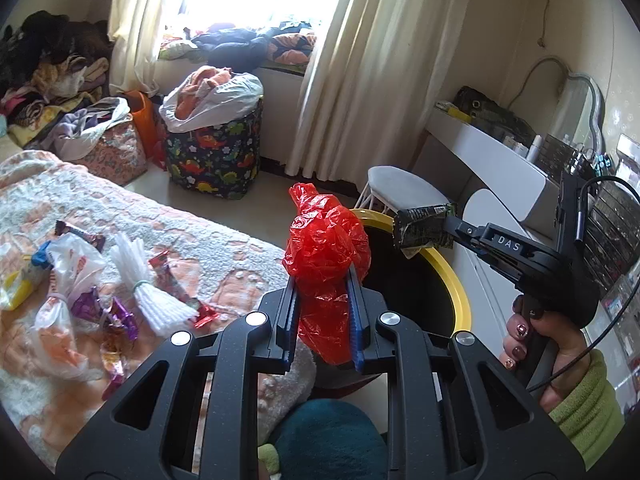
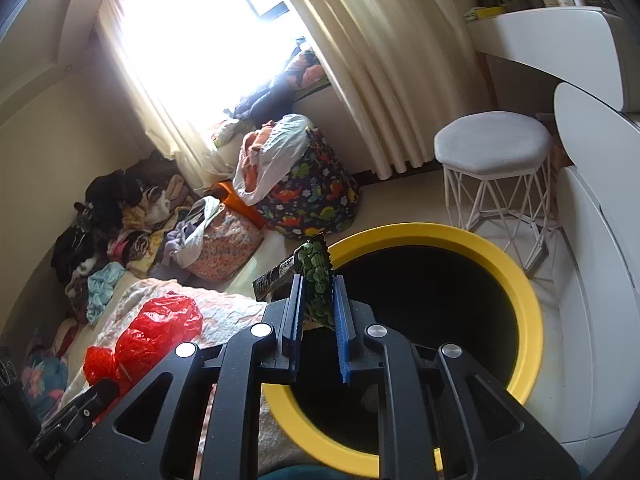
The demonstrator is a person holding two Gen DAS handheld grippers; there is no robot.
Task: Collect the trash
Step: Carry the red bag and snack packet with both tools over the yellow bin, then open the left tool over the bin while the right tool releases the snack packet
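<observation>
The left gripper pinches a crumpled red bag between its blue pads; the bag bulges up past the fingertips. Just ahead and to the right of it stands the bin, black inside with a yellow rim. The right gripper is pressed together on a green wrapper, which sticks up and out to the left of its fingers. The bin's mouth lies directly beyond and below that gripper. In the left wrist view the wrapper hangs over the bin's far rim, and the right hand, in a green sleeve, grips the handle. To the left of the left gripper, on the bed, lie more wrappers, a white plastic bag and a white foam net. A white stool stands beyond the bin.
</observation>
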